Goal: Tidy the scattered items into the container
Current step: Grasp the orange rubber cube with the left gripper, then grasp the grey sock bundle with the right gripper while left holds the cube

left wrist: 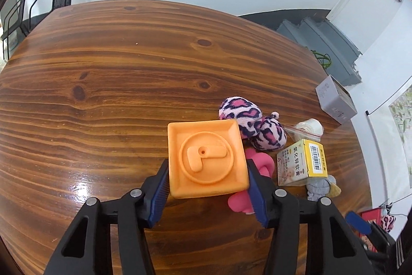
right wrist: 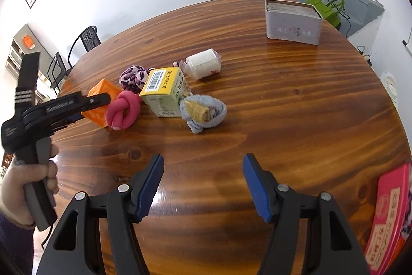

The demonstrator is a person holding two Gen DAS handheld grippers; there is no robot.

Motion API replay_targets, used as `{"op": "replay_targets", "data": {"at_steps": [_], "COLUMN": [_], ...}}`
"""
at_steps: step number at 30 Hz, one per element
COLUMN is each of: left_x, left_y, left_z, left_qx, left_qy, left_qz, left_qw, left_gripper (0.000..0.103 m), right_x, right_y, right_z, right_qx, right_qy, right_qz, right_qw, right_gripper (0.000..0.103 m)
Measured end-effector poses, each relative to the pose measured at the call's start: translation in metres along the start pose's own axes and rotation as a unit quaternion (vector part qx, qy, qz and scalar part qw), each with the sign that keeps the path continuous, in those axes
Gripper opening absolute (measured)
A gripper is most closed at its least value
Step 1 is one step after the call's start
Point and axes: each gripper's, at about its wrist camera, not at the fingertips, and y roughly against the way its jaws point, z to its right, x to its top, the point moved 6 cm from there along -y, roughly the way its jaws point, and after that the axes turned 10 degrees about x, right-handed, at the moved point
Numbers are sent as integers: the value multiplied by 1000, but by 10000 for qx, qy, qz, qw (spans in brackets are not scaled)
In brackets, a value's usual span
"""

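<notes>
The wooden table (right wrist: pixel 283 107) carries a cluster of scattered items at its left-centre, with a grey tin (right wrist: pixel 293 22) far right and a pink container (right wrist: pixel 388 218) at the near right edge, which is judged the likely destination. Within the cluster, the yellow carton (right wrist: pixel 164 92) sits centre, the orange block (left wrist: pixel 206 159) at the far left, the pink knotted toy (right wrist: pixel 123 110) touching the block's right side, the leopard-print plush (left wrist: pixel 252 125) just behind, the grey sock bundle (right wrist: pixel 203 112) near right, and the bagged white roll (right wrist: pixel 203 63) furthest back. The left gripper (left wrist: pixel 207 184) pinches the orange block, blue pads on its two opposite sides, angled steeply downward; the person's hand (right wrist: pixel 23 187) wraps the handle at near left. The right gripper (right wrist: pixel 203 182) hovers spread over bare wood near the cluster, holding nothing. To do the step well, the block should be lifted straight up, clear of the touching knotted toy, grip kept firm, then carried right toward the container.
</notes>
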Motion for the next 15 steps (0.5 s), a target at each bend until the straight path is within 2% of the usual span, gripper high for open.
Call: {"op": "replay_targets", "data": {"at_steps": [9,15], "left_x": [1,0], "left_y": [-2,-6], "left_z": [-3,3], "left_qx": [-166,-107], "left_qy": [21,-54], "left_qz": [-32,-58], "left_qw": [9999,9999], "left_gripper": [55,57], "right_x": [33,40], "right_y": [-36,-50], "right_z": [11,14], "right_qx": [-49,-28], "right_qy": [6,-18], "right_qz": [-33,-130], "right_qw": [10000,9999], "right_gripper": [68,68]}}
